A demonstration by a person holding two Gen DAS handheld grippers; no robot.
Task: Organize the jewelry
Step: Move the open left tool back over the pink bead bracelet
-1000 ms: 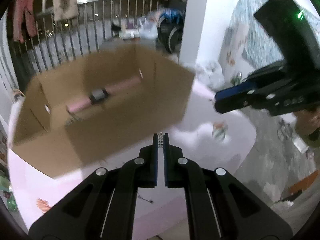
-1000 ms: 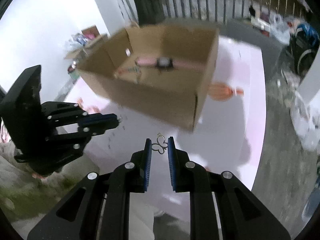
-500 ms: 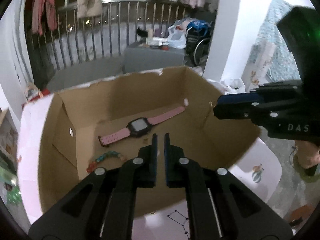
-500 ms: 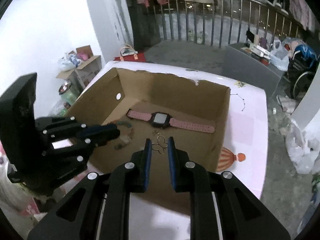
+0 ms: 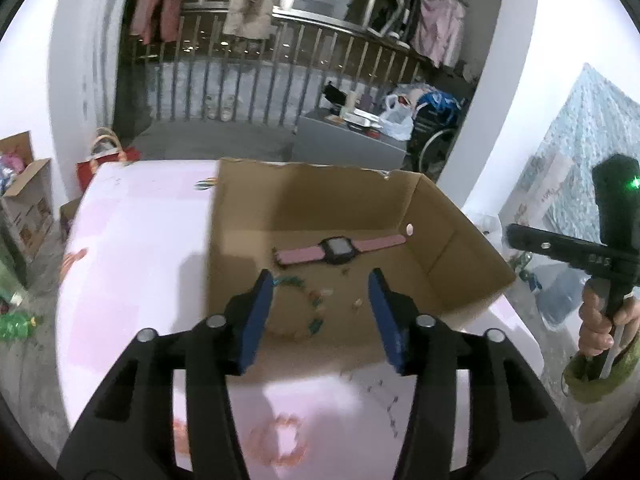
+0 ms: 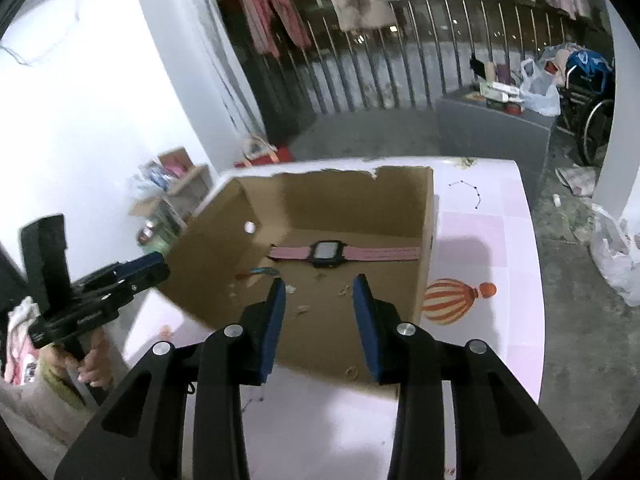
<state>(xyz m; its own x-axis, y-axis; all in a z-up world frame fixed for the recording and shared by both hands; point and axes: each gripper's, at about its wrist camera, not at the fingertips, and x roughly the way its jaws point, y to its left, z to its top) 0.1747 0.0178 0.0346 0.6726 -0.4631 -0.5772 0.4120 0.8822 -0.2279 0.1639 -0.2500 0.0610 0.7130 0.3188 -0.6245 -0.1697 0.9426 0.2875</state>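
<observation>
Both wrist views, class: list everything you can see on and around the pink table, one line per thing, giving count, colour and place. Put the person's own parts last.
Open cardboard box: one, brown, on the table.
Pink-strapped watch with black face: one, flat on the box floor near the far wall.
Beaded bracelet: one, multicoloured, on the box floor nearer than the watch.
Small jewelry pieces: a few, pale, scattered on the box floor; too small to identify.
Pink table: one, with a printed balloon.
Hanging clothes: several, pink and beige, by the railing.
Left gripper: black with blue fingers, open, empty.
Right gripper: same, open, empty.
Hand: on the right gripper's handle.
</observation>
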